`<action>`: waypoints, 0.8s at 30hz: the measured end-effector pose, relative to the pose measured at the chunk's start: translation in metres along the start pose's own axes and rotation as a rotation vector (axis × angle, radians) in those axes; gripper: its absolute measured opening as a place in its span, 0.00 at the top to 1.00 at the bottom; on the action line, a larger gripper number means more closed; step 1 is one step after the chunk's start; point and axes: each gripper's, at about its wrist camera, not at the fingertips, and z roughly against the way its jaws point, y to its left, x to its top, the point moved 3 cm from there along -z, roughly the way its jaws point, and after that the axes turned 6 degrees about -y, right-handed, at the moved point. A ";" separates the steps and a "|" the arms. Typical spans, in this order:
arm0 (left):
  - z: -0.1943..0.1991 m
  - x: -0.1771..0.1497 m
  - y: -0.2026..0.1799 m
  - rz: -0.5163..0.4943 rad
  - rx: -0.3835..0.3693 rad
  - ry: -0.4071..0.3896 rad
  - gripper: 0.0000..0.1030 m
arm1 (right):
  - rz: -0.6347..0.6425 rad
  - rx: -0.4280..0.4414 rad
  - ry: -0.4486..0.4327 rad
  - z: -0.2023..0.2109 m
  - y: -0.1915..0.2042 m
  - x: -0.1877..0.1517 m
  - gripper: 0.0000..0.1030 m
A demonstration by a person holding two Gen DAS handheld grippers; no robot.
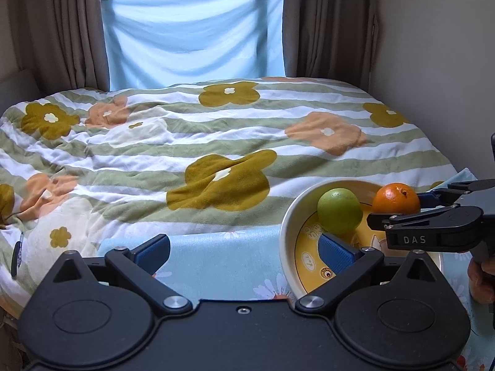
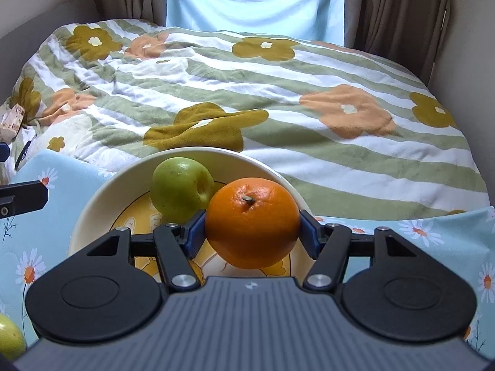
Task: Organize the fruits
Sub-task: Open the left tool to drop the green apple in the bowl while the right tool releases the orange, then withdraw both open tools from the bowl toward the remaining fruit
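Your right gripper point(image 2: 252, 230) pinches the round orange point(image 2: 252, 222) over the cream bowl point(image 2: 92, 204), beside a green apple point(image 2: 181, 190); your left gripper point(image 1: 244, 250) is spread, empty.

You have one orange point(image 2: 252, 222) clamped between the right gripper's point(image 2: 252, 232) two blue fingers point(image 2: 195, 235). You have two green apples: one apple point(image 2: 181, 188) lies just beyond the left finger of that gripper, touching the orange, and a second apple point(image 2: 9, 337) sits well to the left of and behind its fingers, only partly in view. You have one bowl point(image 2: 92, 198) under those fingertips. Your left gripper point(image 1: 244, 247) also has two fingers, spread wide with no fruit between them.
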 end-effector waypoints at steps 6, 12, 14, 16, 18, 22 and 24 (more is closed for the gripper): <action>0.001 -0.006 -0.003 -0.008 -0.020 0.012 0.00 | 0.038 -0.013 -0.083 0.012 0.005 -0.003 0.00; 0.012 -0.007 -0.002 -0.005 -0.019 0.010 0.00 | 0.012 -0.020 -0.086 0.027 0.001 -0.002 0.00; 0.016 -0.003 -0.003 0.007 -0.012 0.005 0.00 | 0.000 -0.020 -0.084 0.035 0.000 0.002 0.00; 0.024 0.002 -0.003 0.014 0.002 -0.011 0.00 | 0.002 -0.025 -0.074 0.042 0.001 0.005 0.00; 0.032 0.006 -0.003 0.019 0.008 -0.024 0.00 | -0.003 -0.027 -0.069 0.053 0.002 0.010 0.00; 0.048 0.013 -0.006 0.028 0.014 -0.054 0.00 | -0.037 -0.015 -0.067 0.074 0.002 0.014 0.00; 0.058 0.016 -0.007 0.029 0.028 -0.076 0.00 | -0.052 -0.021 -0.070 0.086 0.002 0.016 0.00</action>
